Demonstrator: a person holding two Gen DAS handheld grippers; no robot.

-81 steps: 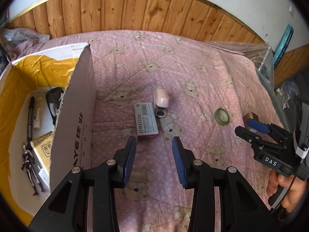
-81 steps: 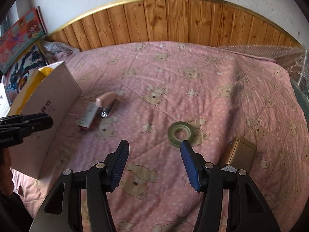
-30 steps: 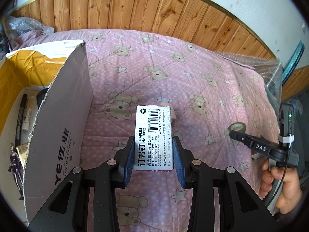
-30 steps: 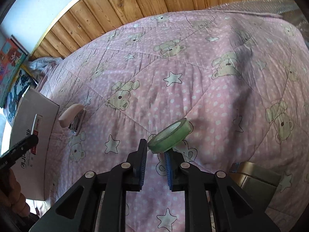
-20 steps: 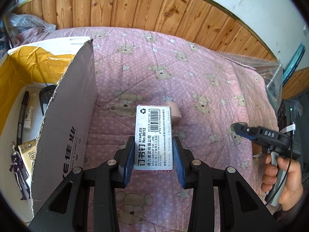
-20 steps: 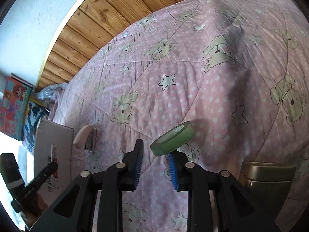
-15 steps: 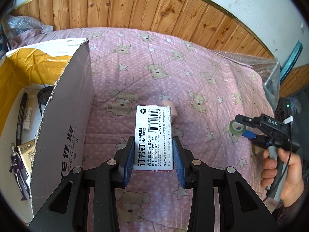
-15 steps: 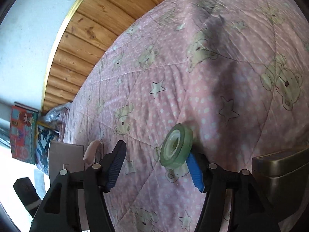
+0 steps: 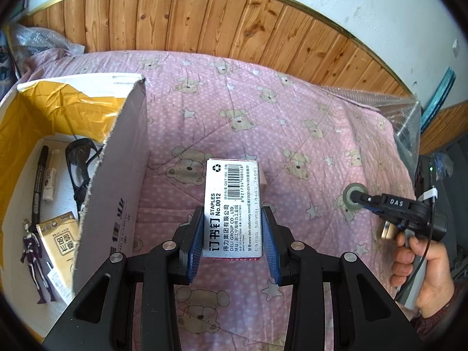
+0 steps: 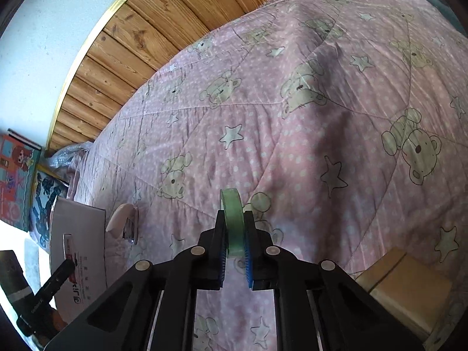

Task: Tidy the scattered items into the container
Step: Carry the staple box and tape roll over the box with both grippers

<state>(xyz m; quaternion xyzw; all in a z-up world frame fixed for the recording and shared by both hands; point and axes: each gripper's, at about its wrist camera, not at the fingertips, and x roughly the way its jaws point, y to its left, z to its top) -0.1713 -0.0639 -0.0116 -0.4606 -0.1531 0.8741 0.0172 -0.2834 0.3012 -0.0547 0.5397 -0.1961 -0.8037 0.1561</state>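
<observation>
Between the right gripper's [image 10: 235, 248] fingers the green tape roll [image 10: 232, 219] is now getting clamped edge-on, jaws just re-closing; left gripper [image 9: 232, 247] is gripping the staples box [image 9: 232, 207], both carton-ready [image 9: 117, 190].

A pink quilt [image 9: 292, 134] printed with teddy bears, stars and white dots covers the bed. Behind it runs knotty wood panelling [image 9: 181, 20] topped by a gold trim strip, with a white wall [image 9: 365, 3] above. Crumpled bubble wrap [image 9: 38, 42] lies at the bed's far left corner. Colourful cartoon posters [image 10: 17, 181] stand at the left edge of the right wrist view.
</observation>
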